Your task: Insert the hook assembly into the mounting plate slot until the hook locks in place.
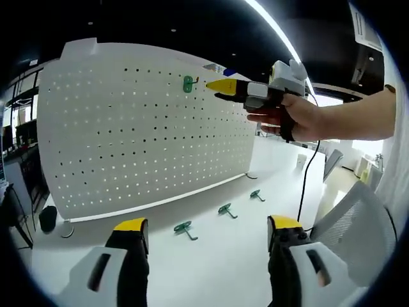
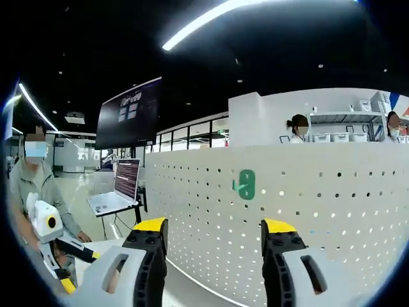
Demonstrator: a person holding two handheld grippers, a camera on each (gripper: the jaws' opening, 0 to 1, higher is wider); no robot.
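While I hold both tongs up, the white pegboard [image 1: 147,128] stands upright on the white tabletop [image 1: 223,256], biggest thing around. One green hook [image 1: 188,84] is mounted high on the board, near its top edge; in the right gripper view that hook [image 2: 245,184] sits just ahead, between my jaw tips but not touched. Three more green hooks lie flat on the tabletop in front of the board: one [image 1: 184,228], a second [image 1: 225,210], a third [image 1: 257,195], spaced in a row. My left tongs [image 1: 208,225] spread wide, pinching nothing, low over the tabletop. My right tongs [image 2: 208,225] spread too, empty. In the left gripper view my right tongs [image 1: 220,88] point at the mounted hook, tips just beside it.
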